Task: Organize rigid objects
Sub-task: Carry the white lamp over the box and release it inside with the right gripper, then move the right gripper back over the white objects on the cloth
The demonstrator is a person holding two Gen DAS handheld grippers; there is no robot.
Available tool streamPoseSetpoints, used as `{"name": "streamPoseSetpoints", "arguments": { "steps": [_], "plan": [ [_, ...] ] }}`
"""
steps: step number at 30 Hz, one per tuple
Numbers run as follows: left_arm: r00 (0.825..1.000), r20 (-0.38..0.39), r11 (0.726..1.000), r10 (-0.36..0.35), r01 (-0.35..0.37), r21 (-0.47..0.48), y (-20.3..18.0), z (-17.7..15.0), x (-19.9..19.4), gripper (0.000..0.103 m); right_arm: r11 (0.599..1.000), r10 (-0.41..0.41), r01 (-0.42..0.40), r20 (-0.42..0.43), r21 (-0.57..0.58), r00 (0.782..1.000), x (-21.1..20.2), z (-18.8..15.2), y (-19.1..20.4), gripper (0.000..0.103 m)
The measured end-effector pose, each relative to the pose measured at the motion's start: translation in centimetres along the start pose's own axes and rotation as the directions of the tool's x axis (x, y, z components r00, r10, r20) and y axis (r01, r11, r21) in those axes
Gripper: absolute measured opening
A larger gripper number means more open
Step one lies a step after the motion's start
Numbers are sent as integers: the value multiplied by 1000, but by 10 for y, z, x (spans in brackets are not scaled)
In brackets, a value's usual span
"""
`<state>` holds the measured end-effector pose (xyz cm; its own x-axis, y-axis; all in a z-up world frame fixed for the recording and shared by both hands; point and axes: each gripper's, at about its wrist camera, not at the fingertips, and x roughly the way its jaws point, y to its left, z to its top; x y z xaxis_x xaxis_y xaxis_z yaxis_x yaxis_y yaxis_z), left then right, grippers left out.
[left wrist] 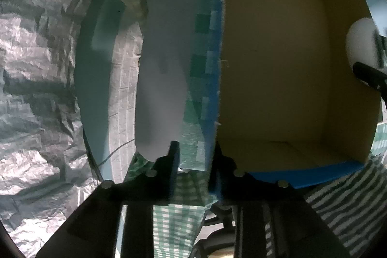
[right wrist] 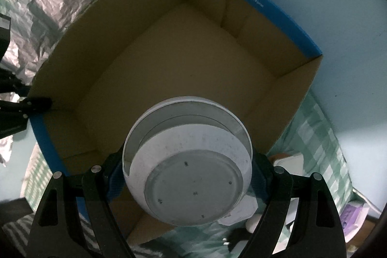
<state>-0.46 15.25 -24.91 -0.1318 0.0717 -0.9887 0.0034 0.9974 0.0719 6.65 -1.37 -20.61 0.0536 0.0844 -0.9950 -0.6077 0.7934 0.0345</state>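
Step in hand: a judgement, the white pot [right wrist: 187, 161] was being carried over the cardboard box [right wrist: 169, 59] for placing inside; the box floor showed nothing on it yet.

Right gripper [right wrist: 187, 168]: its jaws stood wide and pressed on the two sides of the white pot, bottom side toward the camera, in the lower middle of the right wrist view. The pot hung above the near part of the box's inside, not touching the floor as far as could be told.

Left gripper [left wrist: 193, 156]: at the lower middle of the left wrist view, its two fingers straddled the box's blue-edged side wall [left wrist: 217, 64], one outside and one inside. Whether the pads pressed on the wall or stood just clear of it could not be told. In the right wrist view this gripper showed at the left edge, at the box's rim.

Box: open-topped, brown inside, blue outside, resting on a green checked cloth [left wrist: 179, 221]; crinkled silver foil [left wrist: 36, 64] lay at the left of the left wrist view.

Other items: small pale things lay at the lower right of the right wrist view, too blurred to name.

Next move calls for: a judgement, lowering the pot straight until it met the floor, then parting the jaws; the box should be kept from sliding meanwhile.
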Motion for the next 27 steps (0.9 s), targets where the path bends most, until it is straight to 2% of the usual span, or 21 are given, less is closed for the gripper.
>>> {"name": "streamPoseSetpoints", "arguments": {
  "steps": [4, 11, 17, 24, 27],
  "plan": [
    [1000, 3, 1000, -10, 10, -1, 0, 0, -1, 32, 999, 24, -25, 17, 30, 1000, -3, 0, -4, 87],
    [1000, 10, 1000, 7, -7, 13, -4, 0, -1, 29, 1000, 4, -5, 30, 20, 1000, -4, 1, 3, 87],
    [1000, 12, 999, 27, -28, 33, -8, -1, -2, 27, 997, 48, -54, 99, 62, 994, -19, -3, -5, 87],
    [999, 10, 998, 35, -35, 42, -8, 0, -5, 27, 984, 51, -80, 179, 160, 983, -60, -19, -31, 87],
    [999, 13, 998, 43, -44, 50, -9, -2, -6, 27, 973, 41, -80, 176, 215, 983, -73, -34, -53, 87]
  ]
}}
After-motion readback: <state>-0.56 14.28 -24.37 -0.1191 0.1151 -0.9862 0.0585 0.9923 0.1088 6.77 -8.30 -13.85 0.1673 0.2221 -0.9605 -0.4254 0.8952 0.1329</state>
